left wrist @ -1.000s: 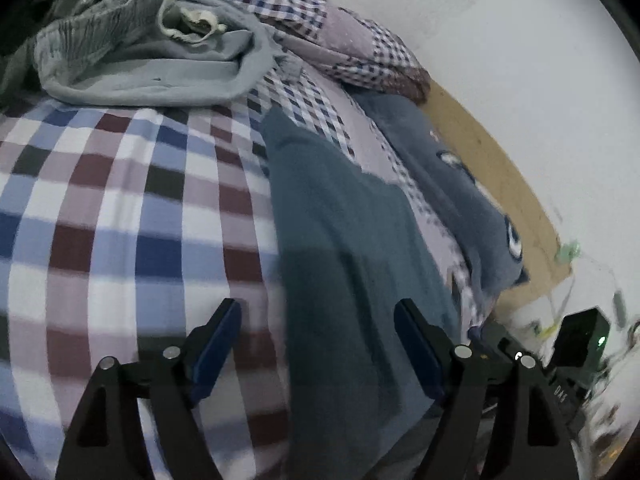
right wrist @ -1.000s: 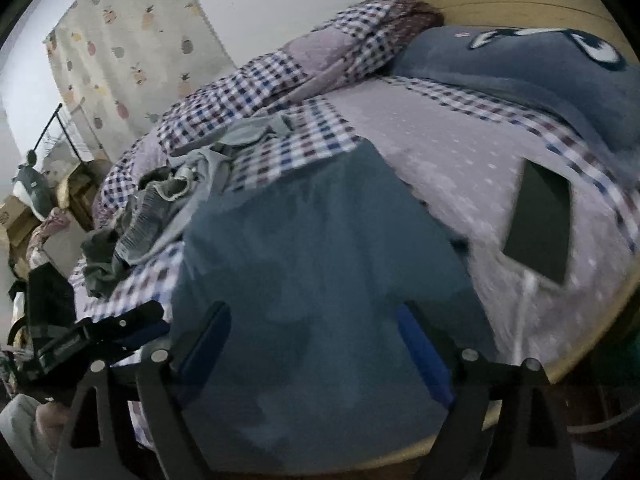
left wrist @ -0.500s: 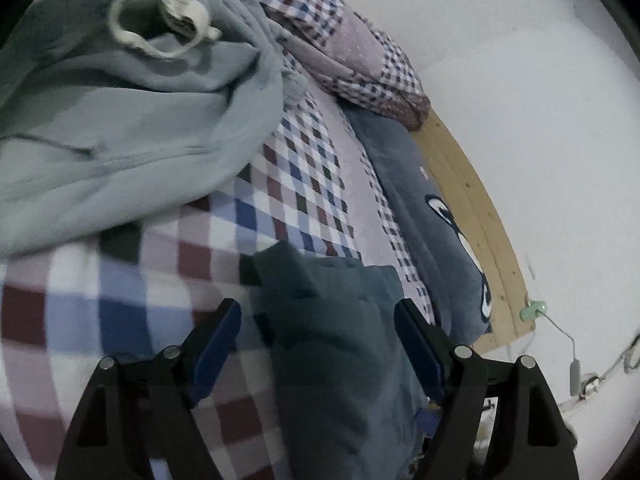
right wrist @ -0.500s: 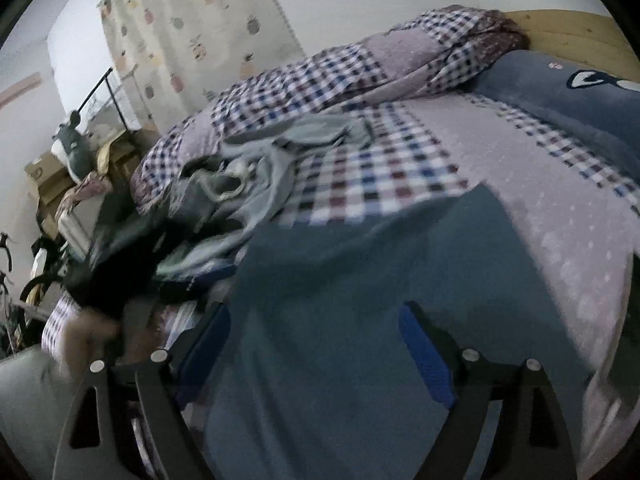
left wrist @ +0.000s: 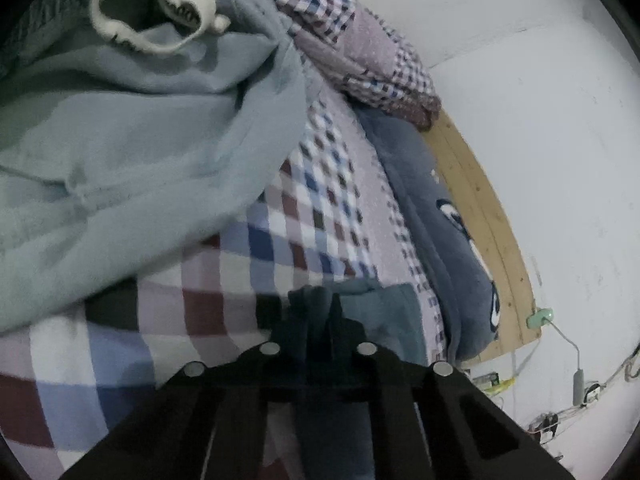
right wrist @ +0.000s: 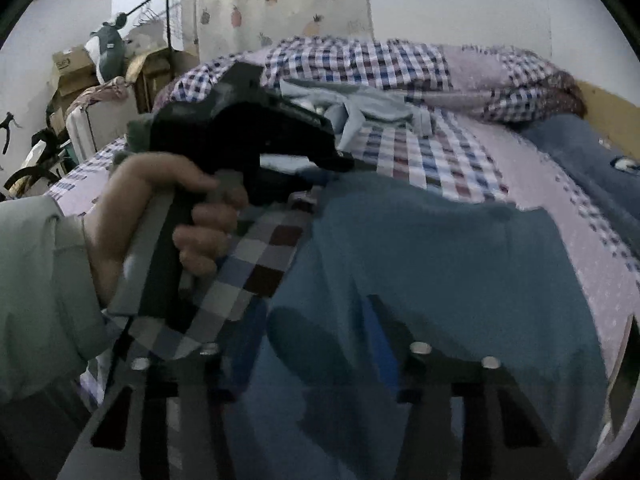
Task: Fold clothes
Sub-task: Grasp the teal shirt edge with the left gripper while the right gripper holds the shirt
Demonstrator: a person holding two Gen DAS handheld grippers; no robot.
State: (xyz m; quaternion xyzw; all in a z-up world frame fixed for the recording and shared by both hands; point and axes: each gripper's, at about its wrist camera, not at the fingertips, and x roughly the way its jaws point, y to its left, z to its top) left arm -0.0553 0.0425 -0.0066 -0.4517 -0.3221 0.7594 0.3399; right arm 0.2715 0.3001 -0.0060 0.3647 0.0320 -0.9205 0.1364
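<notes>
Two grippers at the teal garment (right wrist: pixel 440 248) on the bed (left wrist: pixel 120 344) — left gripper (left wrist: pixel 334 312) fingers pinch its corner, right gripper (right wrist: pixel 320 344) fingers closing over the cloth; next, likely lift both corners evenly to fold.

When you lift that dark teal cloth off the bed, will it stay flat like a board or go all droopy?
Probably droopy. The teal garment already bunches into soft folds where the left gripper pinches its corner. It lies limp over the checked bedsheet, so it likely hangs and sags. It looks light, too.

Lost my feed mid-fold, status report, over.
Left gripper shut on teal garment corner. Right gripper closing over same garment. Grey hoodie piled just beyond, untouched.
</notes>
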